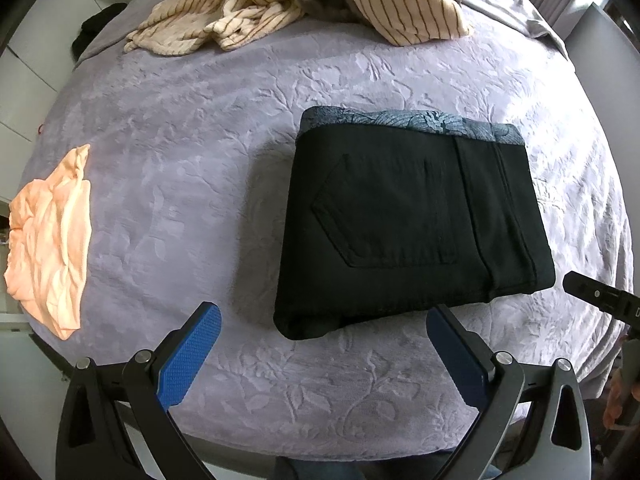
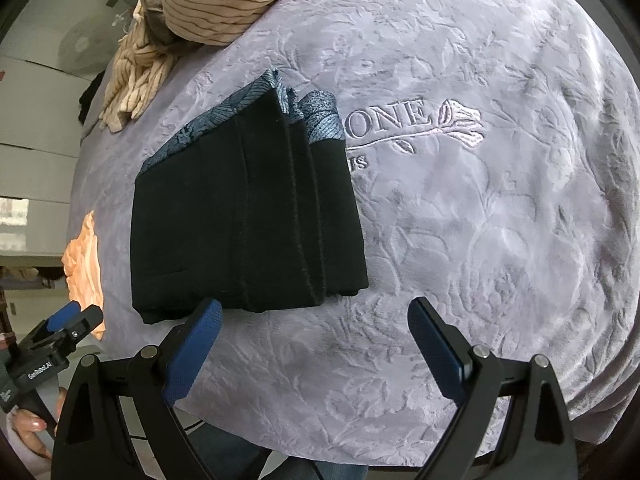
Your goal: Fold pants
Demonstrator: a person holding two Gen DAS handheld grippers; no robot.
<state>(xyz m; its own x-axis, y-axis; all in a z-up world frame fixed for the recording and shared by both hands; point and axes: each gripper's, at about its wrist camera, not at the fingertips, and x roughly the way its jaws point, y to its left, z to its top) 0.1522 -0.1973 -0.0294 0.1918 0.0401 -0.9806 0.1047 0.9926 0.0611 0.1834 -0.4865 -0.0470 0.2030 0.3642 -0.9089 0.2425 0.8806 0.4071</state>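
Note:
The black pants (image 1: 408,216) lie folded into a compact rectangle on the lavender bedspread (image 1: 200,140), with a blue patterned lining showing along the far edge. They also show in the right wrist view (image 2: 248,216). My left gripper (image 1: 324,316) is open and empty, just short of the pants' near edge. My right gripper (image 2: 316,312) is open and empty, its left fingertip close to the pants' near edge. The right gripper's tip shows at the left wrist view's right edge (image 1: 592,292); the left gripper shows low left in the right wrist view (image 2: 68,324).
A crumpled peach garment (image 1: 52,240) lies at the bed's left side. A heap of cream striped and grey clothes (image 1: 304,0) sits at the far end. The bedspread carries embroidered lettering (image 2: 400,120) right of the pants. The bed's near edge is just below the grippers.

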